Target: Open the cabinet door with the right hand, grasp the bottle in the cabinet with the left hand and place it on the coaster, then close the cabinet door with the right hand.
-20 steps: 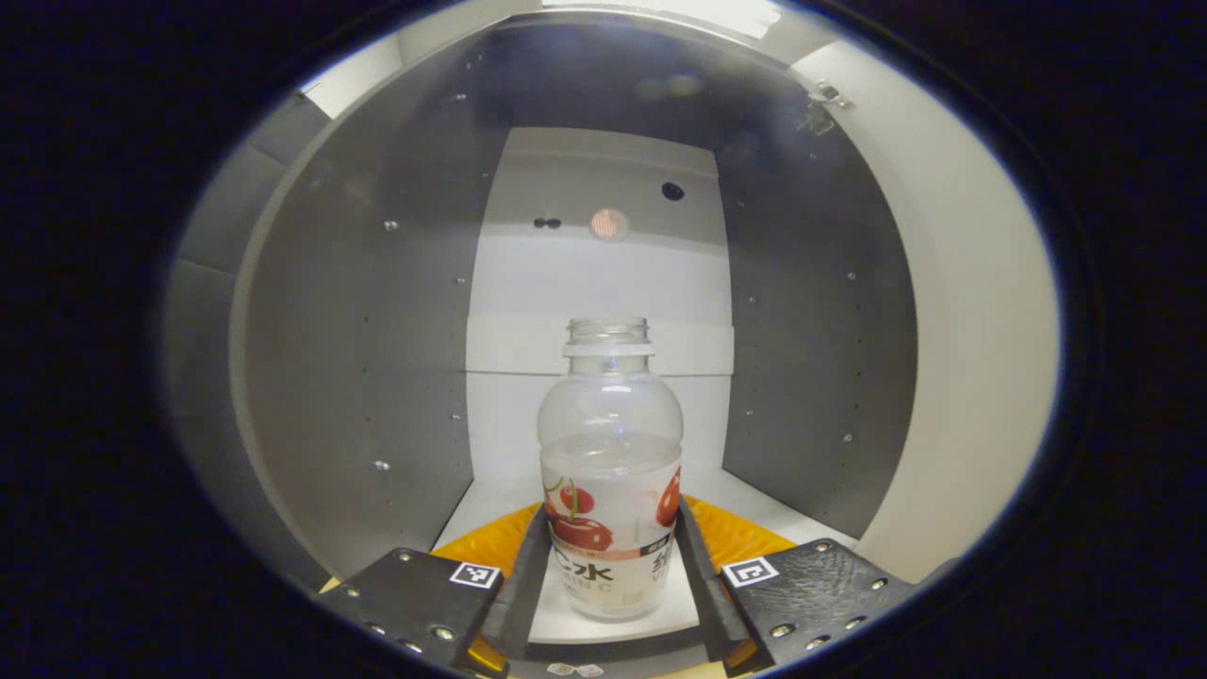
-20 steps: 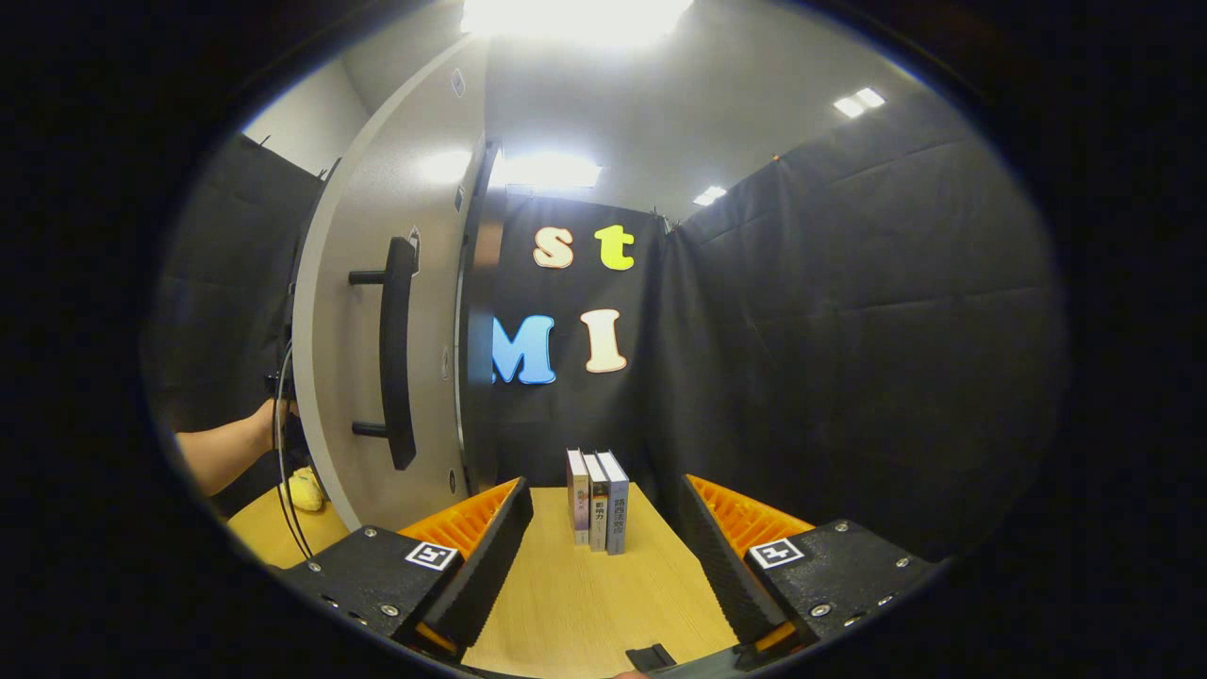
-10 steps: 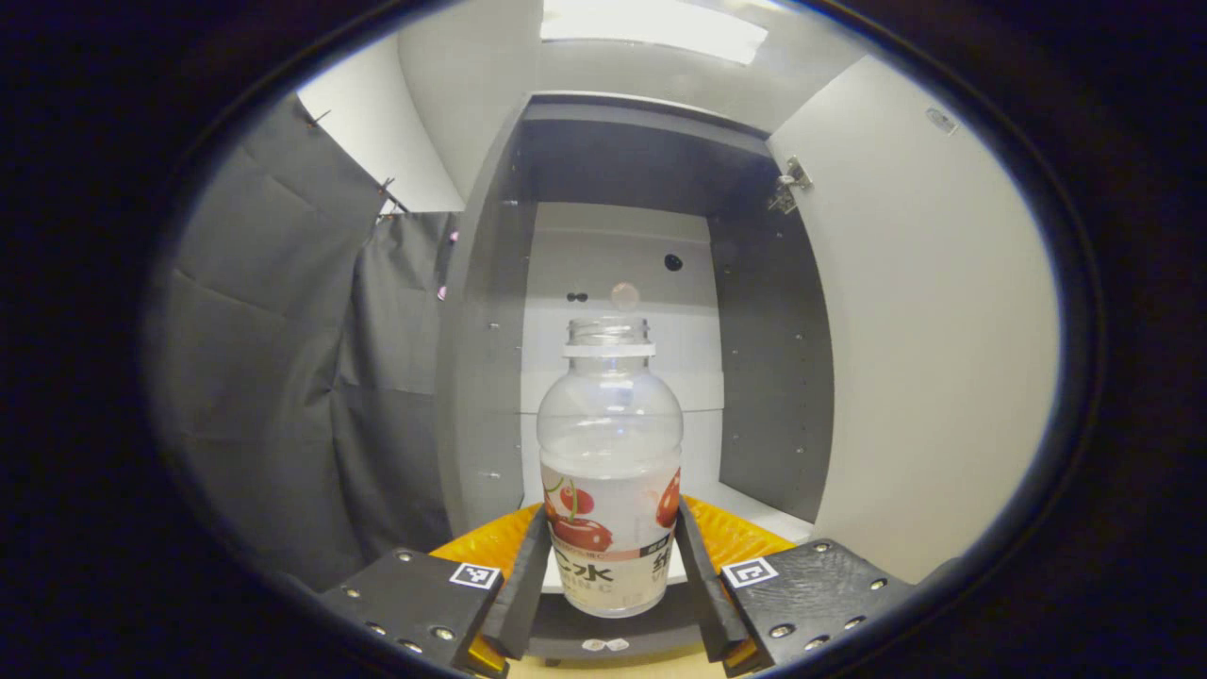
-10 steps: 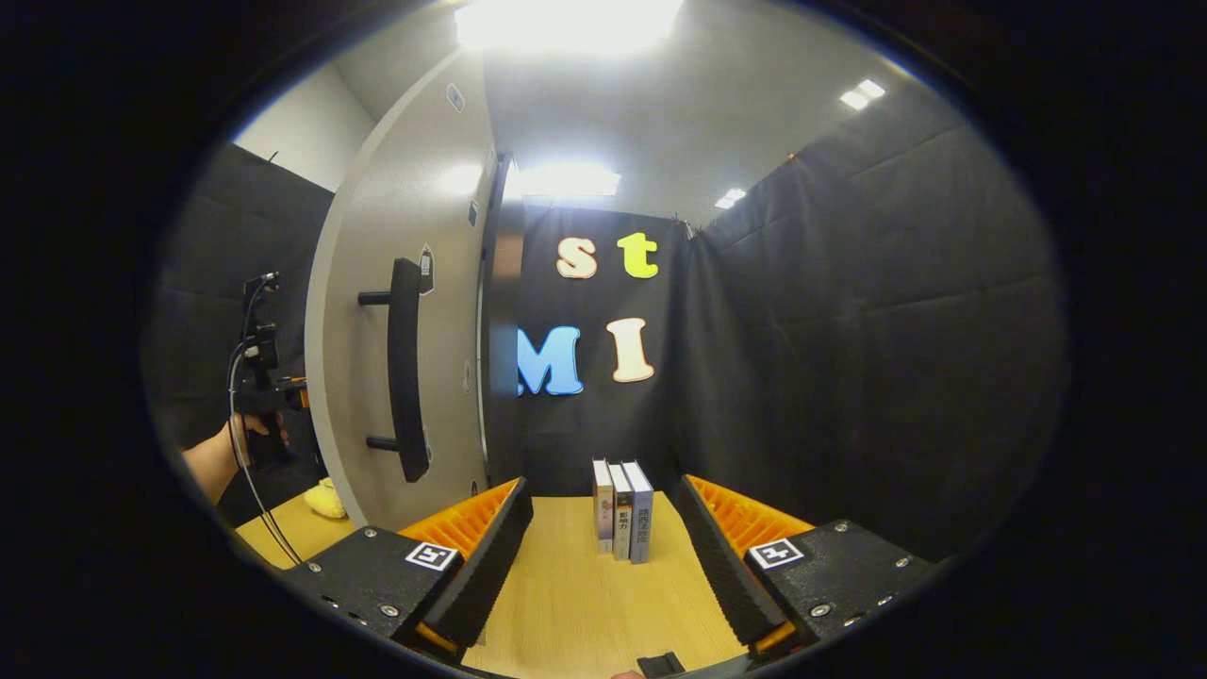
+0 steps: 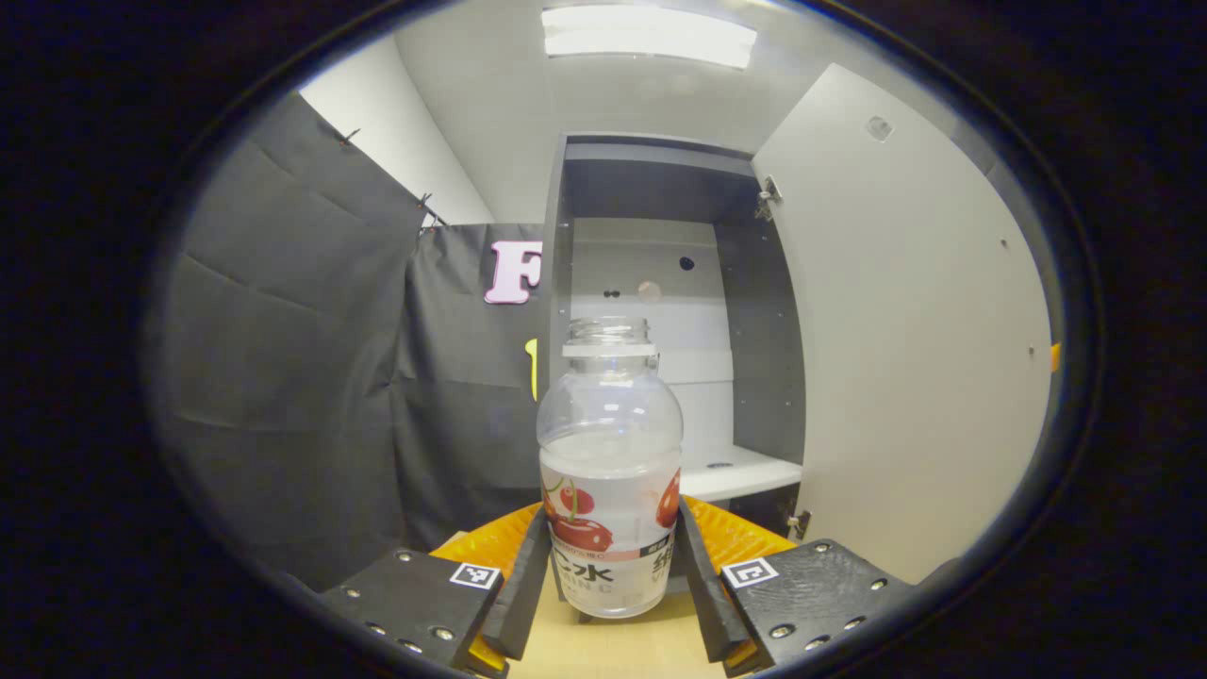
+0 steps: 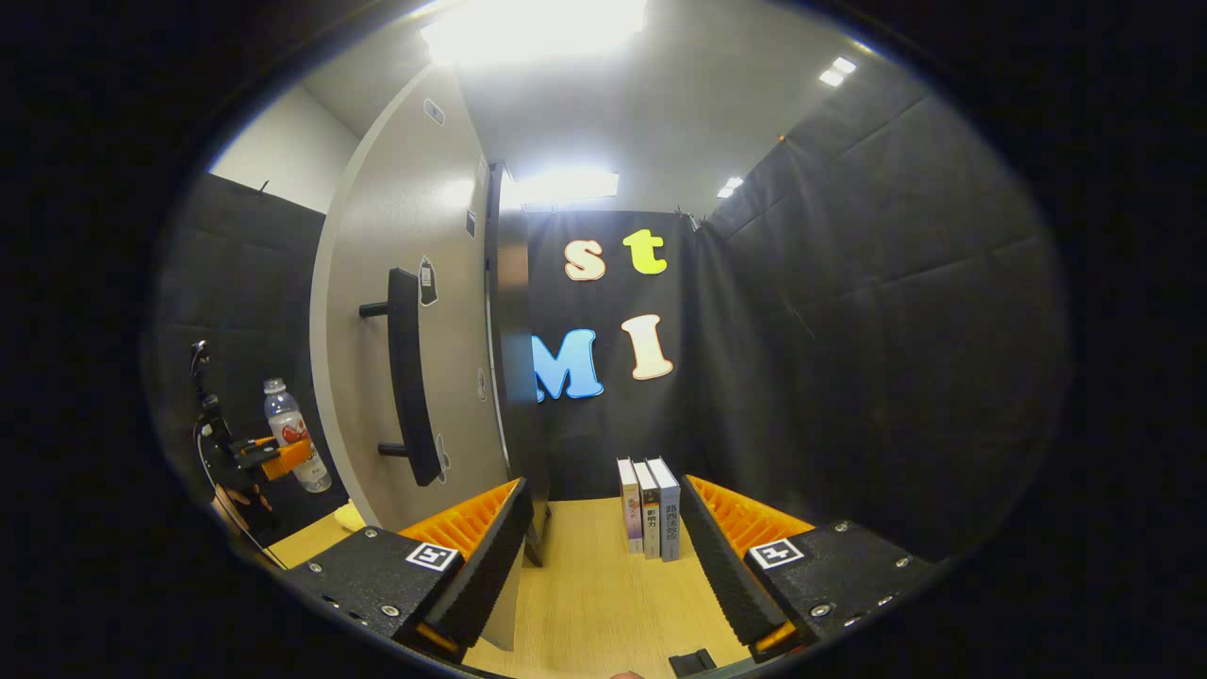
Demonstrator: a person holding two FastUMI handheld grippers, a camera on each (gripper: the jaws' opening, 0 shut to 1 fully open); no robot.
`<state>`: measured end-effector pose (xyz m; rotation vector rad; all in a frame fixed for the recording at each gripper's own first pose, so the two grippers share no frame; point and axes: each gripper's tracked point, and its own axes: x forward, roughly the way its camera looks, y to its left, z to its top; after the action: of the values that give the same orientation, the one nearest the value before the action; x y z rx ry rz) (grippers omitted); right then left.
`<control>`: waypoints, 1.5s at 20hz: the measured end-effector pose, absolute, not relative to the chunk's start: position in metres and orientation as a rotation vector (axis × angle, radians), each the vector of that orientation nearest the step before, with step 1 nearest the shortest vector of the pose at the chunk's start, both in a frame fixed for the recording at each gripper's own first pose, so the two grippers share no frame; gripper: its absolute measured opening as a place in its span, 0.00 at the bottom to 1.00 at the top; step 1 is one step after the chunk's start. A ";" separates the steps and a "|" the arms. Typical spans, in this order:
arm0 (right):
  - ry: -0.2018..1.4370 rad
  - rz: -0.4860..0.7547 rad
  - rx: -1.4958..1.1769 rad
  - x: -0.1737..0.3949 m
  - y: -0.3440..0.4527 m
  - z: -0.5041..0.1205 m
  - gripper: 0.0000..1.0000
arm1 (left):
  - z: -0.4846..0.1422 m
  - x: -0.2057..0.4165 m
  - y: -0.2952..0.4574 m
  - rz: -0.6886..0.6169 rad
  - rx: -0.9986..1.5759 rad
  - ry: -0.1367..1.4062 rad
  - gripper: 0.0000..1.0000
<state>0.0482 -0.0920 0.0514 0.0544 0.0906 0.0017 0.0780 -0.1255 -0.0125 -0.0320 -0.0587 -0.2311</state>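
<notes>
In the left gripper view, the left tool point(image 5: 611, 566) is pinching the bottle point(image 5: 610, 471), both fingers point(image 5: 524, 585) pressing on the labelled lower half; the bottle is standing upright between them, capless, part full of clear liquid, and hanging above the wooden counter point(image 5: 613, 651) in front of the cabinet point(image 5: 660, 330); the cabinet is standing open behind the bottle, its white shelf point(image 5: 731, 471) lying bare at the far right of the bottle; the cabinet door point(image 5: 905, 358) is swinging wide on the right, with a hinge point(image 5: 766, 193) showing at its top corner.

In the right gripper view, the right tool point(image 6: 603, 556) is hovering with its fingers spread apart and gripping nothing; between them the counter point(image 6: 594, 604) is showing, with three books point(image 6: 649, 507) standing upright near the booth's back wall; the cabinet door point(image 6: 415, 311) is standing open just to the left of the tool, its dark bar handle point(image 6: 405, 377) facing the camera and apart from the fingers; farther left, past the door's edge, the left tool point(image 6: 273, 457) is showing small with the bottle point(image 6: 294, 448) pinched in it, tilted slightly in this view, and a hand point(image 6: 236, 500) is holding that tool from below; something yellow point(image 6: 351, 516) is lying on the counter at the foot of the door, too small to tell what it is.
</notes>
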 end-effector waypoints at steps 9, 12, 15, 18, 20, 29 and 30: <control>0.110 -0.105 0.048 0.053 -0.117 0.026 0.96 | -0.124 -0.005 -0.124 -0.223 -0.076 0.043 0.70; 0.122 -0.117 0.031 0.053 -0.121 0.016 0.96 | -0.166 -0.022 -0.130 -0.226 -0.078 0.095 0.70; 0.137 -0.126 -0.035 0.052 -0.125 0.009 0.96 | -0.205 -0.032 -0.137 -0.232 -0.100 0.144 0.70; 0.143 -0.118 -0.064 0.056 -0.122 0.006 0.96 | -0.239 -0.034 -0.148 -0.239 -0.095 0.195 0.70; 0.148 -0.105 -0.088 0.057 -0.116 0.003 0.96 | -0.255 -0.037 -0.154 -0.239 -0.087 0.210 0.70; 0.147 -0.084 -0.138 0.062 -0.107 0.001 0.96 | -0.307 -0.049 -0.153 -0.208 -0.016 0.238 0.71; 0.152 -0.082 -0.135 0.064 -0.106 -0.001 0.96 | -0.308 -0.048 -0.152 -0.203 -0.008 0.231 0.66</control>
<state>0.0640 -0.1062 -0.0007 -0.1354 0.1519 -0.0823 -0.0478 -0.1524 -0.3078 -0.0083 0.2312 -0.2034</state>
